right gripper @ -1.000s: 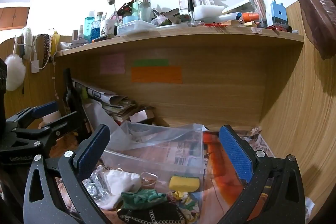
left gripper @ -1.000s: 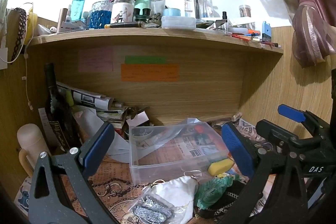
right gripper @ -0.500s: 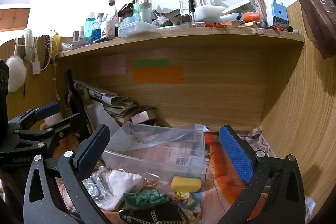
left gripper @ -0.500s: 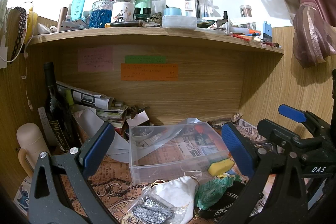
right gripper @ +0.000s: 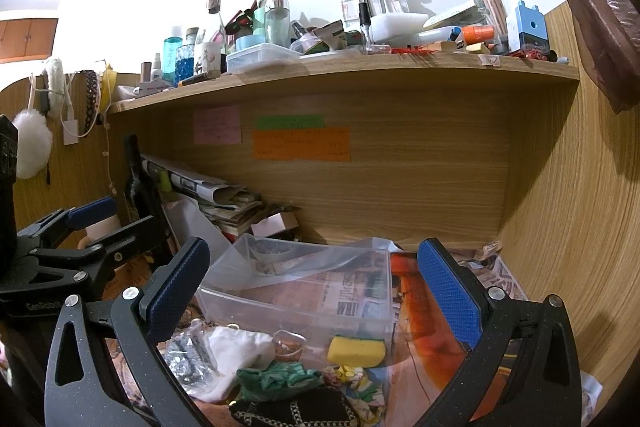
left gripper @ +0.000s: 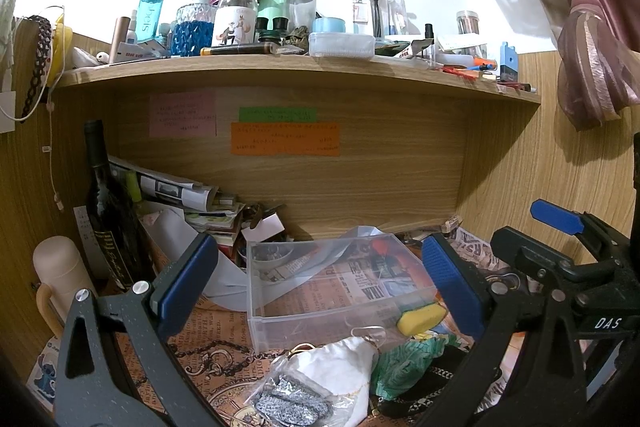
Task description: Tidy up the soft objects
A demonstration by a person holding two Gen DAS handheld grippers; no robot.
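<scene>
Both grippers hung above the cluttered desk with their fingers spread wide and nothing between them. The left gripper (left gripper: 320,279) held its blue pads (left gripper: 188,283) well apart, framing a clear bin (left gripper: 320,311) without touching it; the right gripper (right gripper: 314,283) did the same from the other side, its pads (right gripper: 448,291) clear of every object. From the left wrist view the right gripper (left gripper: 560,267) showed at the right edge, and from the right wrist view the left gripper (right gripper: 80,227) showed at the left edge, also open. The soft things lay in a heap just in front of the bin: a yellow sponge (right gripper: 356,351) against the bin's near wall, a white pouch (right gripper: 236,347) to its left, a green cloth (right gripper: 280,379) just before them, and a black bag with a chain pattern (right gripper: 296,415) nearest the camera. In the left wrist view the sponge (left gripper: 420,317), pouch (left gripper: 340,359) and cloth (left gripper: 404,363) sat in the same cluster, with a clear packet of glittery silver pieces (left gripper: 288,403) resting on the pouch's near edge. The bin held only a sheet of clear film (right gripper: 304,259). Behind it stood a dark bottle (left gripper: 108,203) beside stacked papers (left gripper: 180,191), under a shelf (left gripper: 296,71) crowded with bottles.
</scene>
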